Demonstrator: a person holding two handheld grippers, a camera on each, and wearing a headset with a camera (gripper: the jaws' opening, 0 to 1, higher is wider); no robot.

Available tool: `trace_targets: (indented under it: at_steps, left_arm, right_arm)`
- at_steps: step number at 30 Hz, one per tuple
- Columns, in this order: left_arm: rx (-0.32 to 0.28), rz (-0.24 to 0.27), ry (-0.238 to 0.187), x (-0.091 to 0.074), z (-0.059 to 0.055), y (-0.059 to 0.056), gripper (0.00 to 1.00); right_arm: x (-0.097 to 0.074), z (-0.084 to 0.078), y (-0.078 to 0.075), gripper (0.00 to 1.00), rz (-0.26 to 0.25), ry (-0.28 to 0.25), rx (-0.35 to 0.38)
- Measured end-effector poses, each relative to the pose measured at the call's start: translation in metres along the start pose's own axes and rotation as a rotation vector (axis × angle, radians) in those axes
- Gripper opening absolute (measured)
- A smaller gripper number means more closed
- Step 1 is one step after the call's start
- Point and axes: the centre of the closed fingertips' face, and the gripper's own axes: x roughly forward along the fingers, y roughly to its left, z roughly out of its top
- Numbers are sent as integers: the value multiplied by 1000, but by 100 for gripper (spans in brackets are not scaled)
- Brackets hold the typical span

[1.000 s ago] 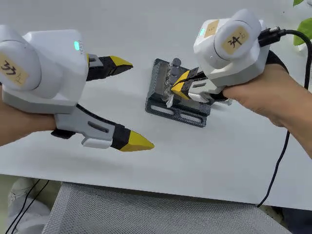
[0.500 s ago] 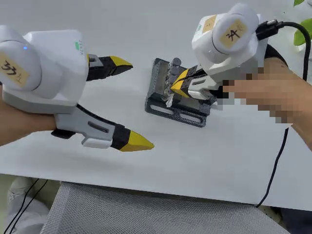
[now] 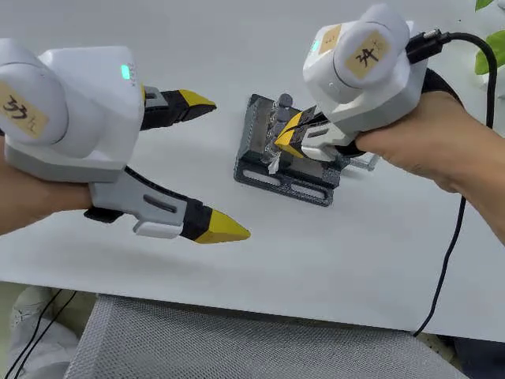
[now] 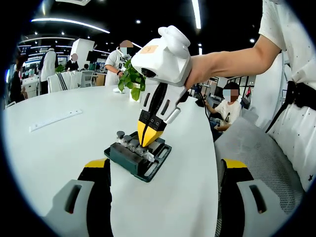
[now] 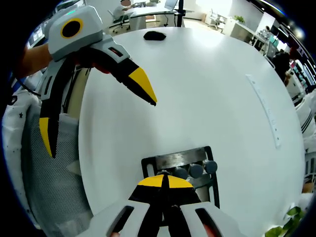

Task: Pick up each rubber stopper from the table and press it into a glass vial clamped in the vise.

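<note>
Down at a white table (image 3: 237, 47), a person holds a two-jaw gripper in each hand over a dark grey vise (image 3: 288, 183) that sits flat near the table's middle. A row of grey rubber stoppers (image 5: 196, 171) stands along the top of the vise, each seated on a glass vial (image 3: 281, 116) clamped between the vise's plates. The right gripper (image 3: 288, 138) points steeply down onto the near end of that row, its yellow-and-black jaws pressed together tip to tip. Whether anything is pinched between them cannot be told, since the tips cover that spot. In the right gripper view, three stopper tops lie just beyond the closed tips, lined up towards the right. The left gripper (image 3: 213, 166) hovers well apart from the vise, over bare table, with its jaws spread wide and nothing between them. A black cable (image 3: 458, 237) trails from the right gripper across the table and over its near edge. In the left gripper view, a potted plant (image 4: 132, 79) stands on the table behind the vise
</note>
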Motion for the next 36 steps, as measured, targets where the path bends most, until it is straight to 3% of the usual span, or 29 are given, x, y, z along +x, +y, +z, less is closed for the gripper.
trace_targets:
  at_steps: [12, 20, 36]
  left_arm:
    - [3, 6, 4, -1, 0, 1, 91]
    - [10, 12, 11, -2, 3, 1, 92]
    - [22, 27, 26, -7, 7, 2, 92]
  right_arm:
    - [0, 0, 0, 0, -10, -18, 17]
    - [-2, 0, -1, 0, -29, -84, 66]
    - [-6, -1, 1, 0, -60, -131, 73]
